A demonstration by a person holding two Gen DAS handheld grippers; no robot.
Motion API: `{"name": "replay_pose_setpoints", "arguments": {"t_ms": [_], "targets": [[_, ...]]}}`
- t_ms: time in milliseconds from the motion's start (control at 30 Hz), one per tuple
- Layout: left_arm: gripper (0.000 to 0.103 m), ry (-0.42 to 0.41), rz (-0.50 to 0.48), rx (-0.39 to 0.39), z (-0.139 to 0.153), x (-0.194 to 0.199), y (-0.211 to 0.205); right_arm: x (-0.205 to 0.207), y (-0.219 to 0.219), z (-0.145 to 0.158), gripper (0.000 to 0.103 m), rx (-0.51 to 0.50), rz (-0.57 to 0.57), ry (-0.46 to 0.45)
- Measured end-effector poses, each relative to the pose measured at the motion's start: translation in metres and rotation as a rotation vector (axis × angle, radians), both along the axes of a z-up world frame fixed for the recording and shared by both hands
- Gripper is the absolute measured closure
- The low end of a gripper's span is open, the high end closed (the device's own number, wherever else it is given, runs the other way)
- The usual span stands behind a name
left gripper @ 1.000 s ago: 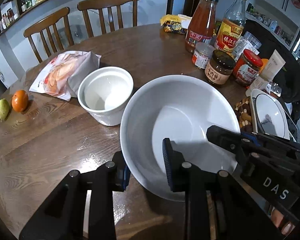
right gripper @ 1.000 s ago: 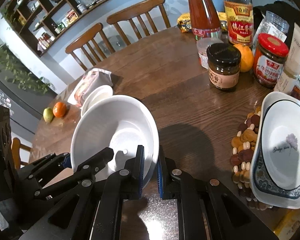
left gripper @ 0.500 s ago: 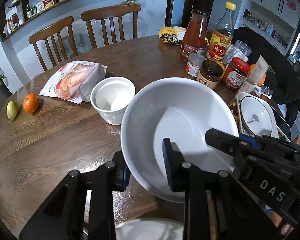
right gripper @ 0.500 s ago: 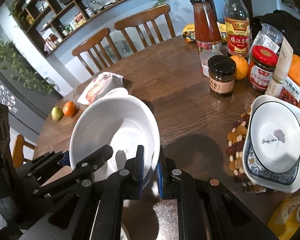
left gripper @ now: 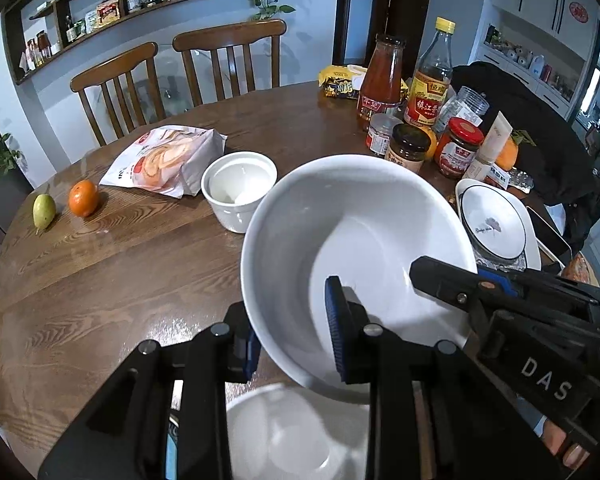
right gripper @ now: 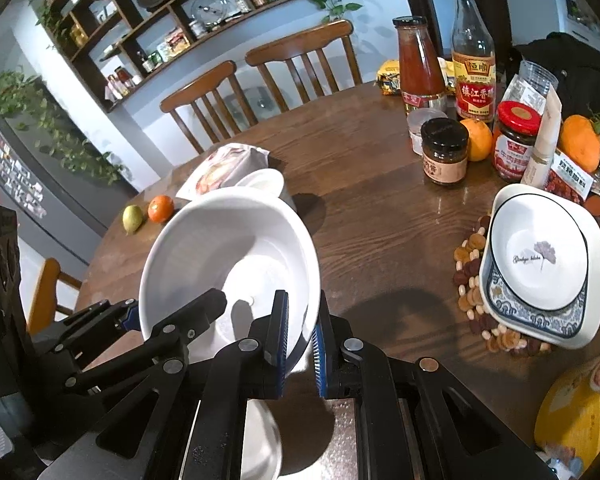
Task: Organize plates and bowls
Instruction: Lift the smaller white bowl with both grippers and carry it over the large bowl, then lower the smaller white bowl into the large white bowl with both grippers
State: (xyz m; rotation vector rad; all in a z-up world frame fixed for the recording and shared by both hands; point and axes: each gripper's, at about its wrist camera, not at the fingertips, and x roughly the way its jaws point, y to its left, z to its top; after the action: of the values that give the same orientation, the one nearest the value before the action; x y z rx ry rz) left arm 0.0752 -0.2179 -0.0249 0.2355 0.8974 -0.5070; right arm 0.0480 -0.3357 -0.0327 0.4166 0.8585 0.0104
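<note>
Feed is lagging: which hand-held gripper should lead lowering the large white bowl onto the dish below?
Probably left: the left hand-held gripper straddles the large white bowl's rim nearest the white dish below. The right hand-held gripper clamps the opposite rim.

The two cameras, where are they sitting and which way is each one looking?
Left wrist view: sits on the left gripper, looking along its jaws across the round wooden table; its jaws pinch the big white bowl, and the right gripper crosses in.
Right wrist view: sits on the right gripper, jaws pinching the bowl's opposite rim; the left gripper shows.
Both share the bowl, the small white cup and the blue-rimmed plate.
</note>
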Motion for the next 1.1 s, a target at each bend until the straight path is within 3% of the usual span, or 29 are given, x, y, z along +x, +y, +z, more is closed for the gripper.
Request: {"name": "replay_pose_setpoints", "arguments": {"t_ms": [1100], "targets": [[0.077, 0.038, 0.075, 0.014, -0.016, -0.058, 0.034, -0.047, 0.034, -0.013, 0.09, -0.008, 0.086, 0.046]]}}
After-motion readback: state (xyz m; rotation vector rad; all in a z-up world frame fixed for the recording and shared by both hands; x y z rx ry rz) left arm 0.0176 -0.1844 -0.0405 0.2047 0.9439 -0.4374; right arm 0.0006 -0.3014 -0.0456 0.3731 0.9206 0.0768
